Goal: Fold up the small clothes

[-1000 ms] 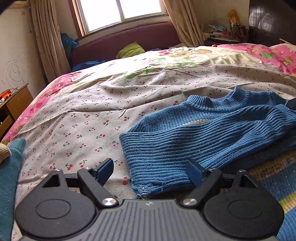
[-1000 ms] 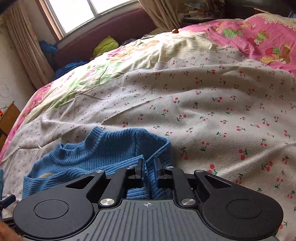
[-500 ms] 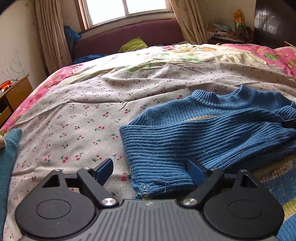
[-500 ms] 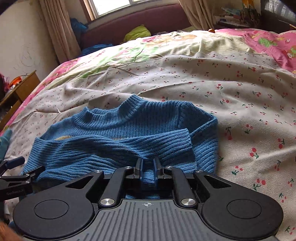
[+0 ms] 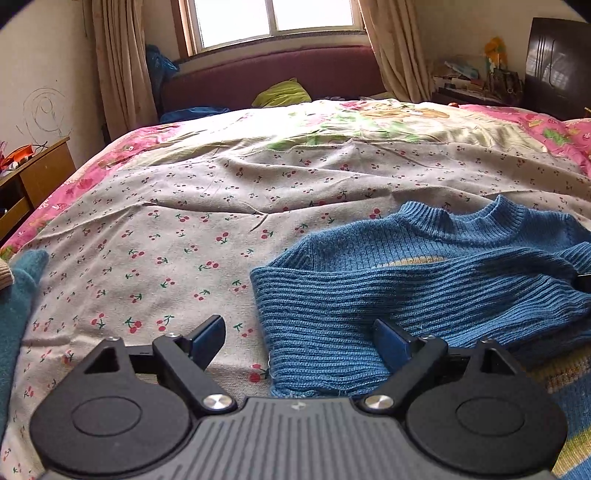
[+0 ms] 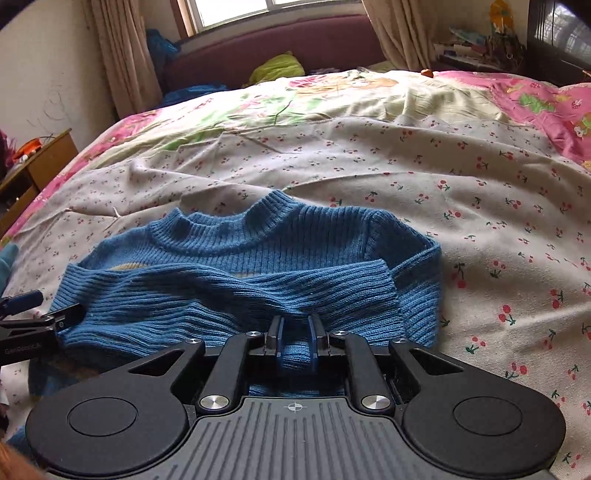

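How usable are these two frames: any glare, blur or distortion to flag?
Left wrist view: the window is blown out to white, fisheye bending curves the curtains, and the sweater is sharp. Right wrist view: even daylight, corners vignetted dark, and the knit ribs stay crisp right up to the right hand-held gripper.

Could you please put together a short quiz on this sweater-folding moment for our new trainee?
1. True or false: the left gripper stands open, clamping nothing.
2. What sits between the fingers of the right gripper? A, a curtain; B, the blue sweater; C, a wooden drawer.
3. In a few words: what does the sweater lie on?

Key
1. True.
2. B. A fold of knit is pinched there, and the jaws are just starting to open.
3. The cherry-print bedsheet.
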The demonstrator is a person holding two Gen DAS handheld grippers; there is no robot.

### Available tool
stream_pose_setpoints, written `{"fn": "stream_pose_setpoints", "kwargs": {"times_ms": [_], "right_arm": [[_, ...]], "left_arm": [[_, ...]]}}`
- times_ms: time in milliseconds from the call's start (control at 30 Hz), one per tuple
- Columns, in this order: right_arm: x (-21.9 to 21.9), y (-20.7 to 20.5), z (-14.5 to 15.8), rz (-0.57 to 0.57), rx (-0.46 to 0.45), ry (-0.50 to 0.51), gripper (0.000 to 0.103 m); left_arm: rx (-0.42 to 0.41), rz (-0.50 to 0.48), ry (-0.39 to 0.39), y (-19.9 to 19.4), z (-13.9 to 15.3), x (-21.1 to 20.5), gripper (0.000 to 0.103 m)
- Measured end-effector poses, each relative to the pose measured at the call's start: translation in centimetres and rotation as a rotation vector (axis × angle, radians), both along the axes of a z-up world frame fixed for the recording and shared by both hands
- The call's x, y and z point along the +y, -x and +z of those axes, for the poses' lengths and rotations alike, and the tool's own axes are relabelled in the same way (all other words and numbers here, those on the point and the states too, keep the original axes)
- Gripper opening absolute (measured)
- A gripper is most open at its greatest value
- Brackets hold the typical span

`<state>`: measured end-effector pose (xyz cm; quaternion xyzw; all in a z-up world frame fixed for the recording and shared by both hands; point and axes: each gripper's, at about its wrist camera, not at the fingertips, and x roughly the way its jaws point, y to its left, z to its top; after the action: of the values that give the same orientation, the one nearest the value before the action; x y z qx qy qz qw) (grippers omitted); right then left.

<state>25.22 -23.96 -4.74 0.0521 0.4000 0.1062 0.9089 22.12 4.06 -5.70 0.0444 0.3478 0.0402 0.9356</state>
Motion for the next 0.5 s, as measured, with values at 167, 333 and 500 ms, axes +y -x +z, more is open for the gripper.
{"fn": "stream_pose_setpoints", "kwargs": {"times_ms": [167,333,500], "right_arm": [[-2.1,0.0,-0.1,-0.050,0.031,-0.080,0.010],[-2.6,1.3,1.2,-0.067,-0.011,-0.108,0.015],[-4.4,1.8,0.5,-0.121,0.010,-0.117,0.012]], "left_arm": [[0.007,0.027,0.046,0.8,-0.1,1.2,0.099],[-0.025,0.029,0.025,1.0,0.7,1.0,0.099],[0.010,0.046,0.026,0.5,-0.4,1.2,0.099]]}}
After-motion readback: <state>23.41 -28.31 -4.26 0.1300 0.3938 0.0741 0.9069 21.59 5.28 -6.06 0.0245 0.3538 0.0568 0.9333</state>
